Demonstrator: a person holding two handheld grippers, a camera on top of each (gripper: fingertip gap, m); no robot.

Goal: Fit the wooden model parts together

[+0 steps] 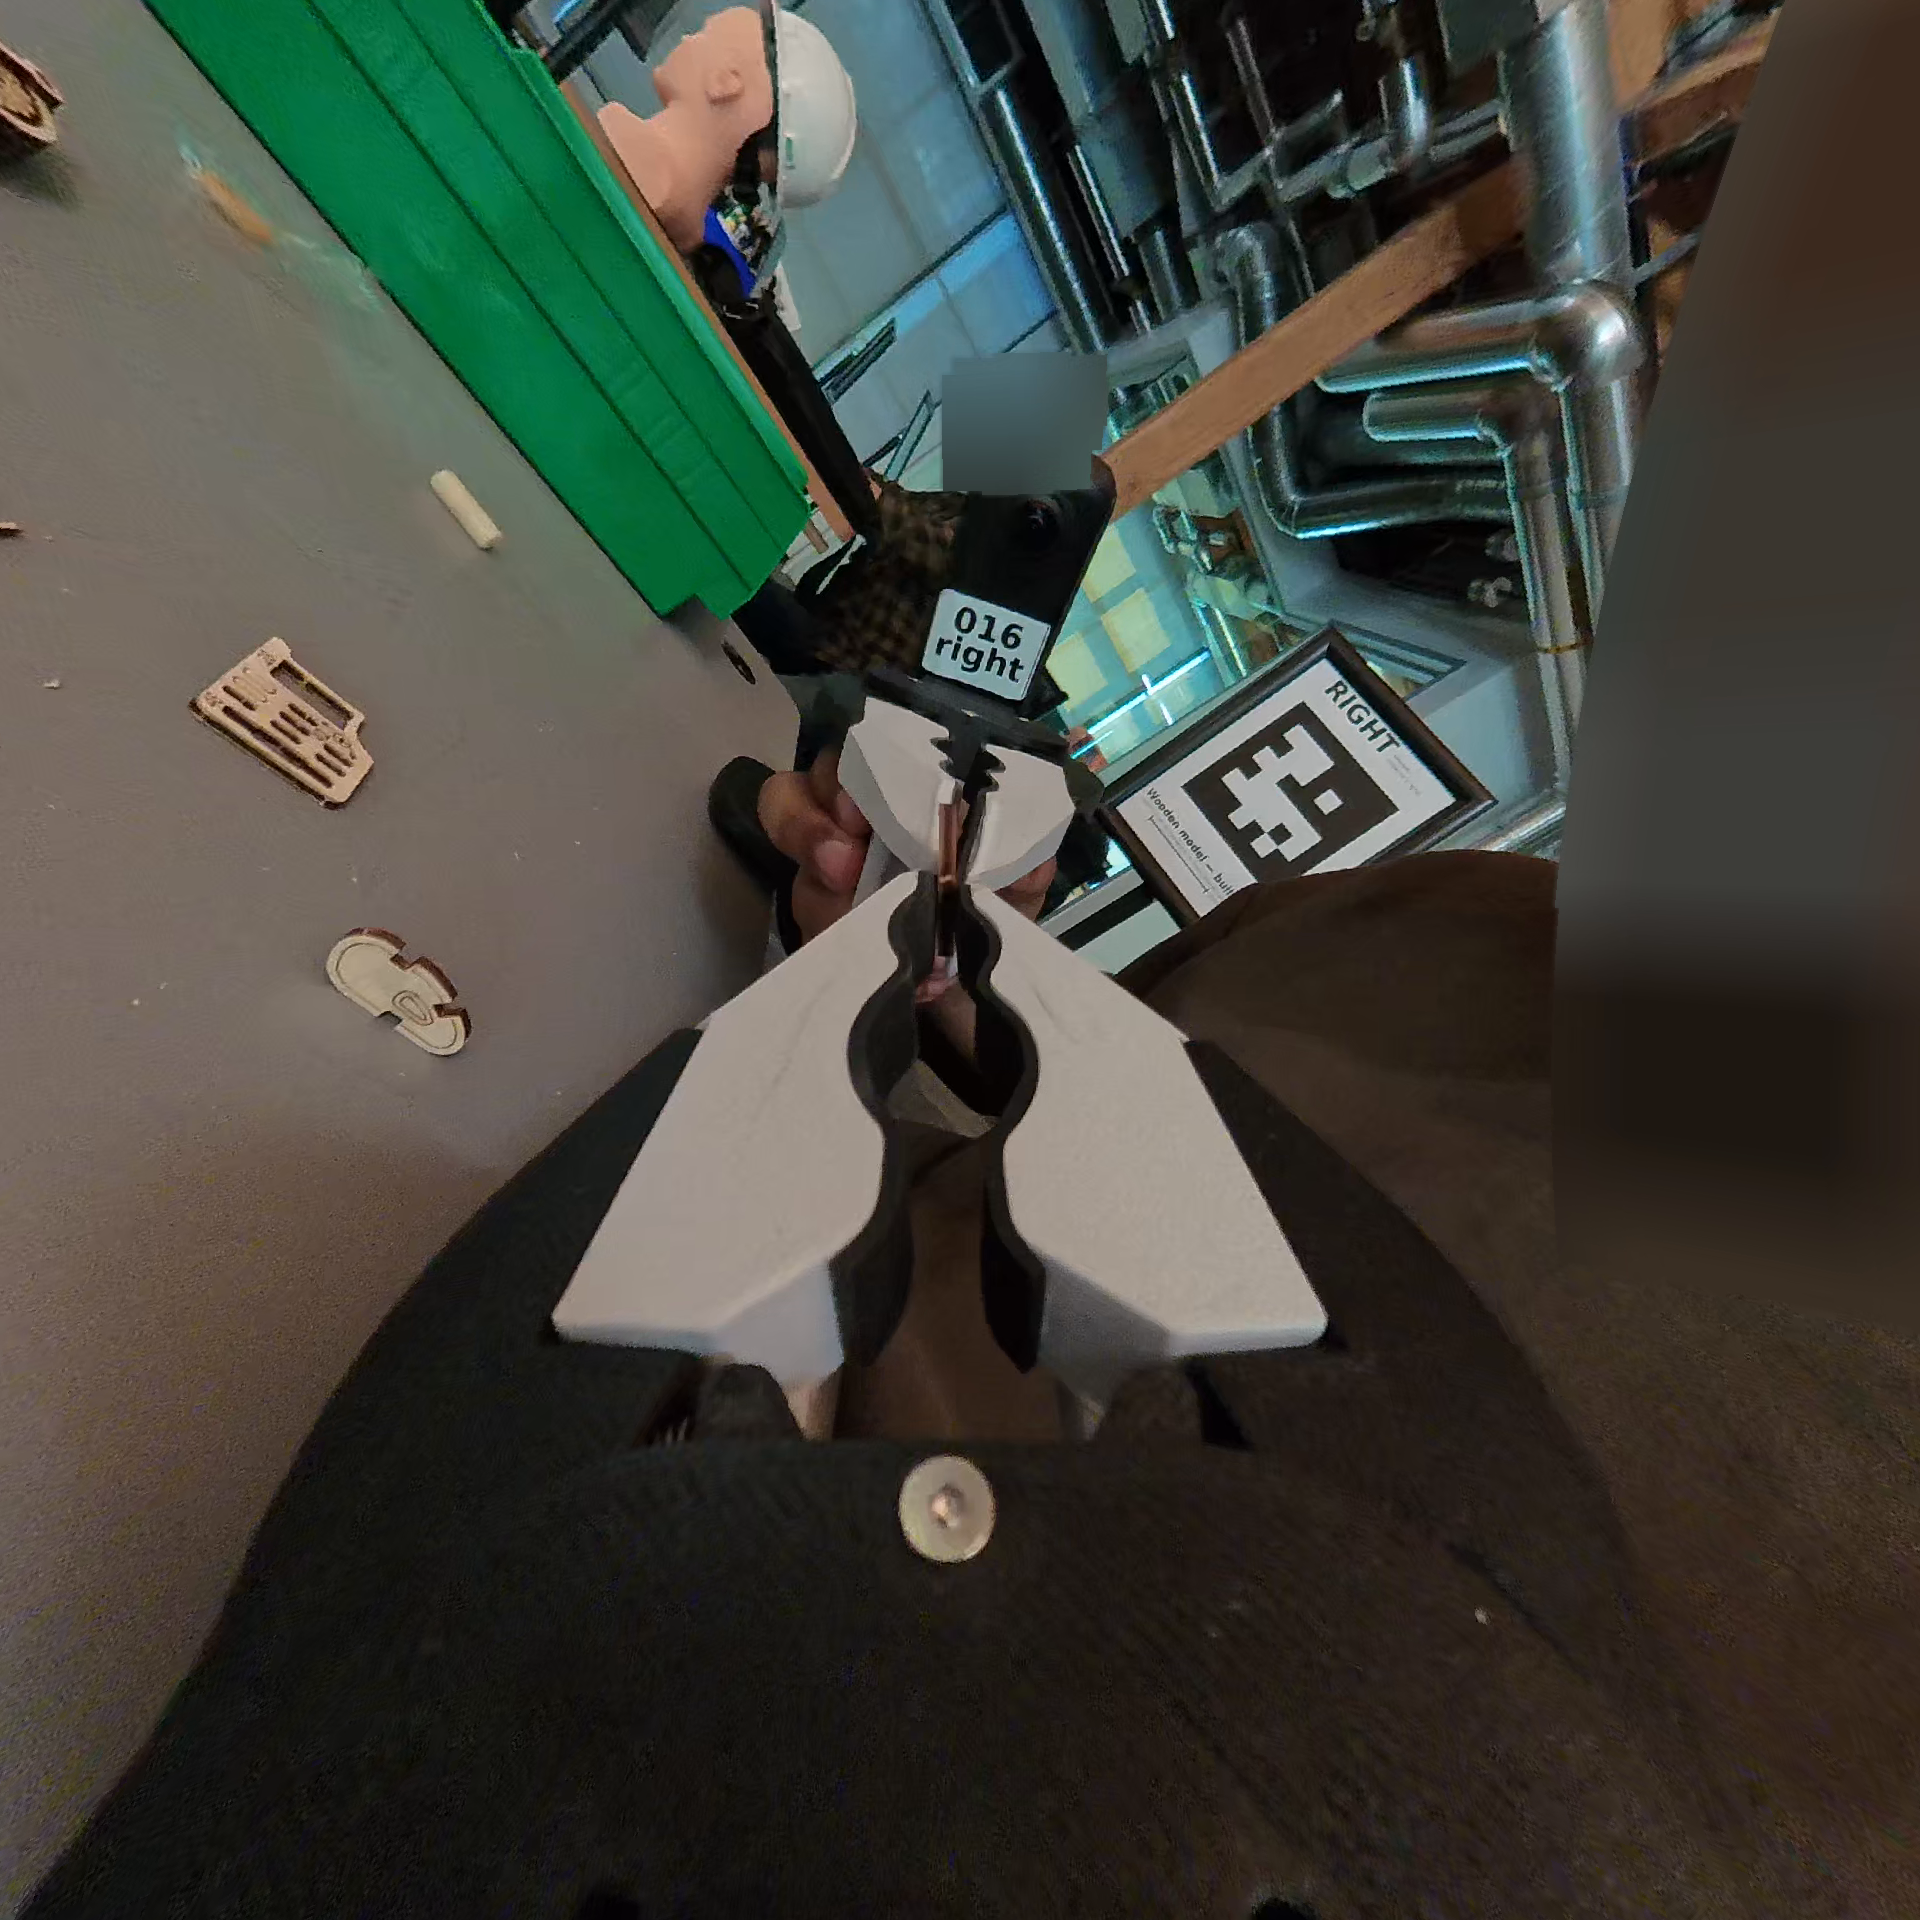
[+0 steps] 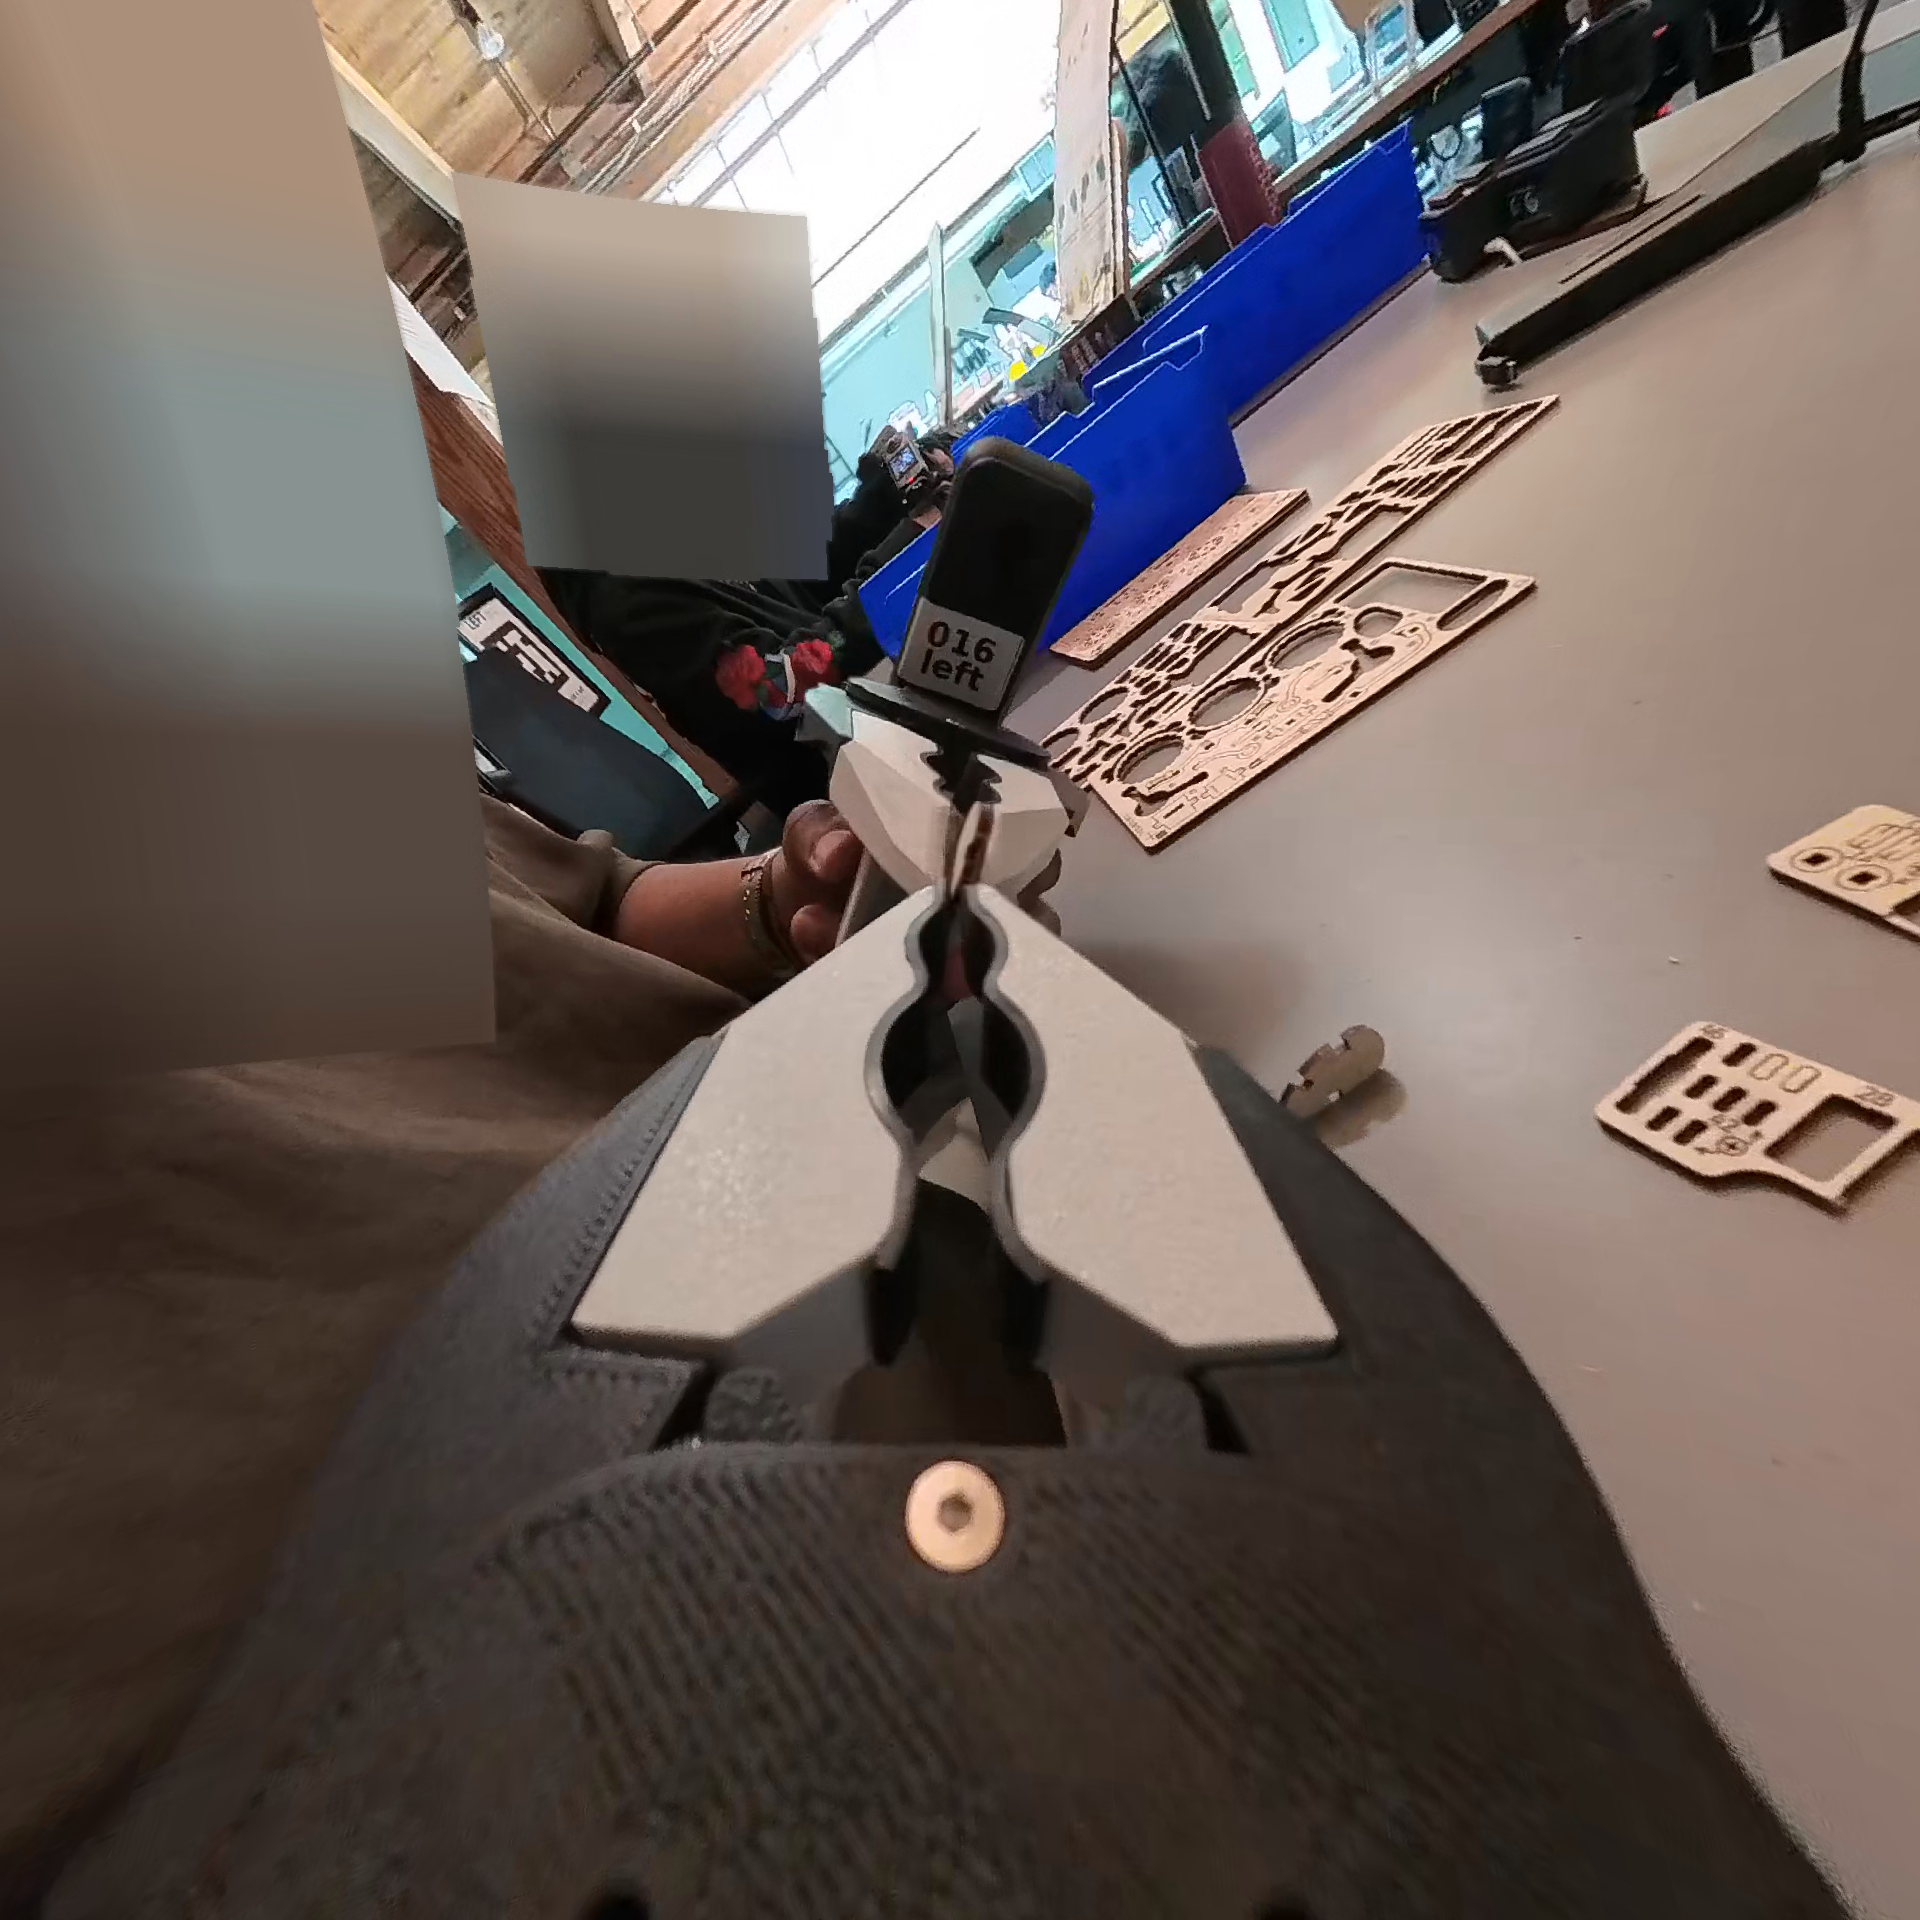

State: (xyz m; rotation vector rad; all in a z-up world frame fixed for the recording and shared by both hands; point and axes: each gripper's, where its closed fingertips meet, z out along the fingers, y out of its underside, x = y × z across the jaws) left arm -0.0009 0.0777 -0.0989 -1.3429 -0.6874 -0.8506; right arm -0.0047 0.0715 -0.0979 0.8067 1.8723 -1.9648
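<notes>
A workshop: exposed metal pipes [image 1: 1455, 343], plastic bins [image 2: 1195, 405], a hard hat [image 1: 816, 104], and laser-cut wooden sheets [image 2: 1278, 686] on a grey tabletop [image 2: 1558, 883].

Grey counter [image 2: 1558, 935] under daylight from tall windows [image 2: 914, 156]. Green bin [image 1: 499, 270] at one edge, blue bins [image 2: 1195, 416] at far edge. Silver pipes [image 1: 1507, 343] and wooden beam [image 1: 1351, 312] overhead (workshop setting). Framed marker sign [image 1: 1309, 779] propped nearby.
</notes>
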